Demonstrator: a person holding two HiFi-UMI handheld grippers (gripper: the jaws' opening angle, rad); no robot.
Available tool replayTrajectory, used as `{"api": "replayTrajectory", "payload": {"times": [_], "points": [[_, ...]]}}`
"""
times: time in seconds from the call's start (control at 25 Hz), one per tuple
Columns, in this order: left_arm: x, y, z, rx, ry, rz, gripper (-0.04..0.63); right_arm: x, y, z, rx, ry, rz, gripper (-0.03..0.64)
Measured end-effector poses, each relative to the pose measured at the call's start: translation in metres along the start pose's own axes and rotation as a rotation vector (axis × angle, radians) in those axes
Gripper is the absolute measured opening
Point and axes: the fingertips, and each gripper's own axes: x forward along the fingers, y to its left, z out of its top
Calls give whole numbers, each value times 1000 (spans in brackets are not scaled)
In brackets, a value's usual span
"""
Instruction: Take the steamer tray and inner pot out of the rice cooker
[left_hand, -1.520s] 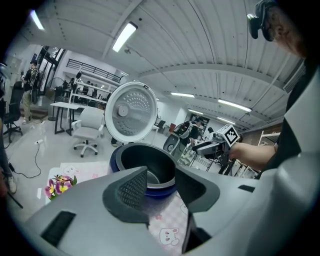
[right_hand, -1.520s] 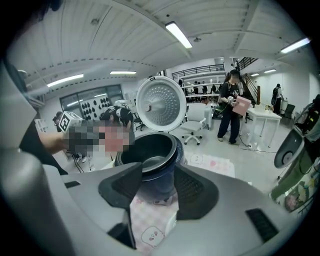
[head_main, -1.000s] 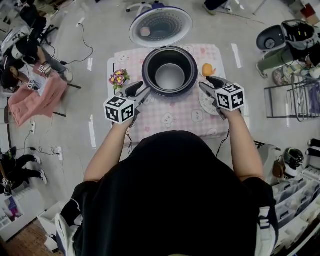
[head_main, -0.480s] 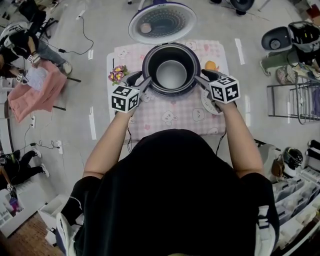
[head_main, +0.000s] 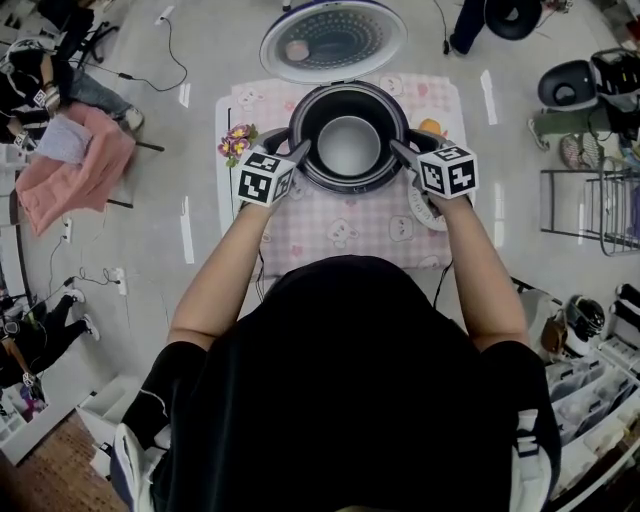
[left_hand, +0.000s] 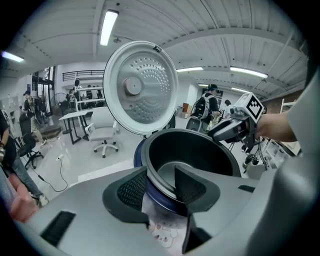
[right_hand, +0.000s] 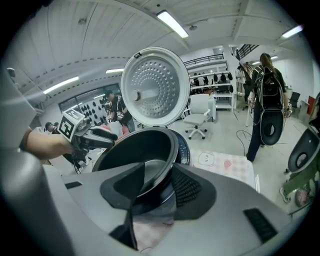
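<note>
The rice cooker (head_main: 345, 186) stands on the pink checked cloth with its lid (head_main: 332, 38) swung up. The dark inner pot (head_main: 348, 145) sits inside it. My left gripper (head_main: 298, 152) is at the pot's left rim, open, with the rim between its jaws (left_hand: 160, 175): one pad inside the pot, one outside. My right gripper (head_main: 398, 150) is at the right rim in the same way (right_hand: 157, 177). Its jaws have just been closing around the rim and still stand apart. A white round tray (head_main: 428, 212) lies on the cloth under my right hand.
A small bunch of flowers (head_main: 236, 145) stands left of the cooker, close to my left gripper. An orange object (head_main: 430, 128) lies at the cooker's right. The small table (head_main: 340, 240) ends just beyond the cloth. Chairs, cables and people are around on the floor.
Both grippers have moved forward and down from the cloth's sides to the pot's rim, one on each side. The right jaws have narrowed a little.
</note>
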Motion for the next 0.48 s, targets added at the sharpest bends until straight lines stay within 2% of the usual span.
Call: {"api": "replayTrajectory", "payload": {"times": [0.36,0.48], "points": [[20,12,0,44,25,29,181,20,-4,-2,-5,28,-27,193],[22,12,2,27,13,33,181,20,-4,-1,16,15,-41,193]]}}
